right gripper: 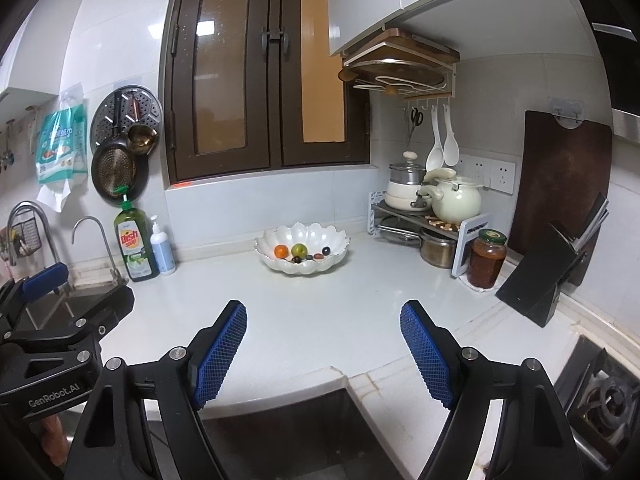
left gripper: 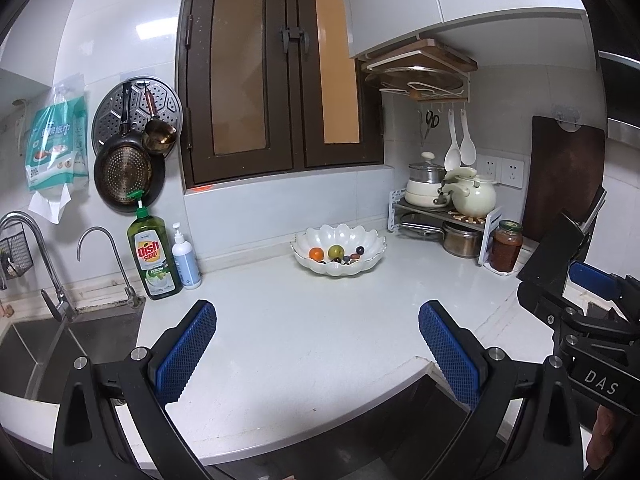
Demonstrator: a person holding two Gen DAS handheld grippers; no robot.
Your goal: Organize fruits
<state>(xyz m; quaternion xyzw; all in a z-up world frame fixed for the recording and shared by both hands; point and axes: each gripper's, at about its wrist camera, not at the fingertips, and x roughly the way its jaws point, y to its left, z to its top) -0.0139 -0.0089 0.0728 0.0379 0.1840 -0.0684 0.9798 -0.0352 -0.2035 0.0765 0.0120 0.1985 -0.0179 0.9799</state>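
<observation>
Both claws, left (left gripper: 317, 350) and right (right gripper: 323, 350), hang spread and empty over the desk (left gripper: 320, 320). Fruits (left gripper: 335, 253) sit in the far bowl (left gripper: 340, 268); small ones could roll away if nudged.

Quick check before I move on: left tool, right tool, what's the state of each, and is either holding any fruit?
Left tool: open, nothing between the pads.
Right tool: open, empty; the fruit lies in the white bowl.
</observation>
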